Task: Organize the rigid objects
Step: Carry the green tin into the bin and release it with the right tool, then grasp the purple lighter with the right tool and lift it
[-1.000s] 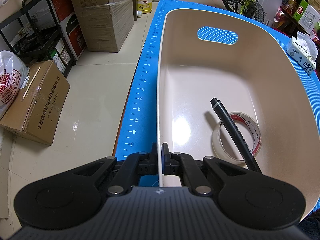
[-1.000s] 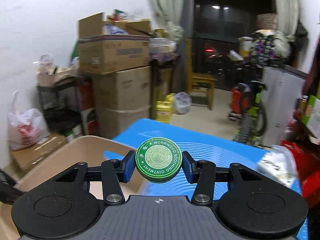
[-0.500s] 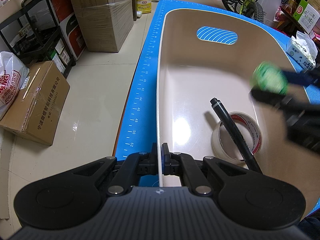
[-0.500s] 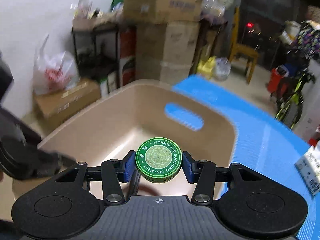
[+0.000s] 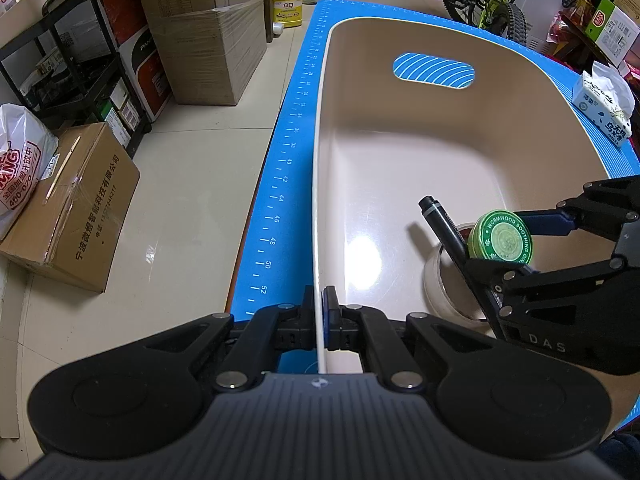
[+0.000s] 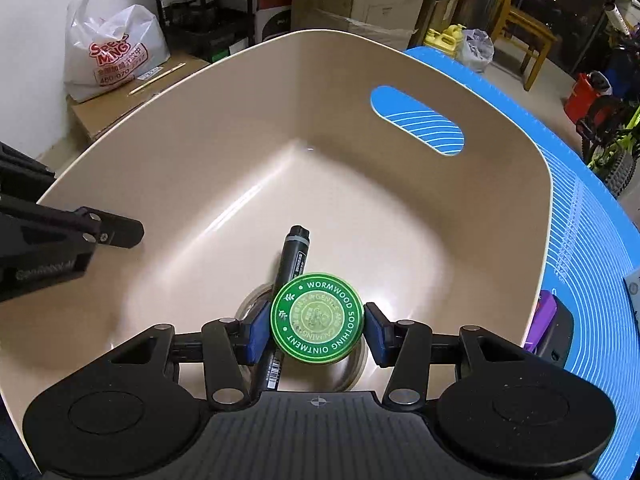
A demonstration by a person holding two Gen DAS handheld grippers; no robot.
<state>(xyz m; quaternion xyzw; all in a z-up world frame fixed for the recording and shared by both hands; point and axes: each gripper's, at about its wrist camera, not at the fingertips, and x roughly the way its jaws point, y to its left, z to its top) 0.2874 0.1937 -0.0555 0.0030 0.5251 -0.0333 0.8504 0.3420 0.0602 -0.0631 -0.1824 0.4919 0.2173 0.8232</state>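
Observation:
A beige plastic bin [image 5: 440,152] [image 6: 224,128] stands on a blue mat [image 5: 280,184]. My left gripper [image 5: 319,316] is shut on the bin's near rim. My right gripper [image 6: 316,330] is inside the bin with its jaws spread slightly wider than a round green ointment tin [image 6: 317,317] [image 5: 502,241]; small gaps show at both pads, and the tin is tilted. Below it lie a black marker [image 6: 294,256] [image 5: 442,220] and a clear tape roll [image 5: 444,288], which is mostly hidden.
Cardboard boxes [image 5: 68,208], a black shelf [image 5: 80,64] and a white bag [image 6: 116,56] stand on the floor at the left. A tissue pack [image 5: 604,112] lies on the mat at the right. A purple and black object [image 6: 548,324] sits beside the bin.
My right gripper moved from above the mat down into the bin with the tin, over the marker and tape. Its jaws have spread off the tin. The left gripper has not moved.

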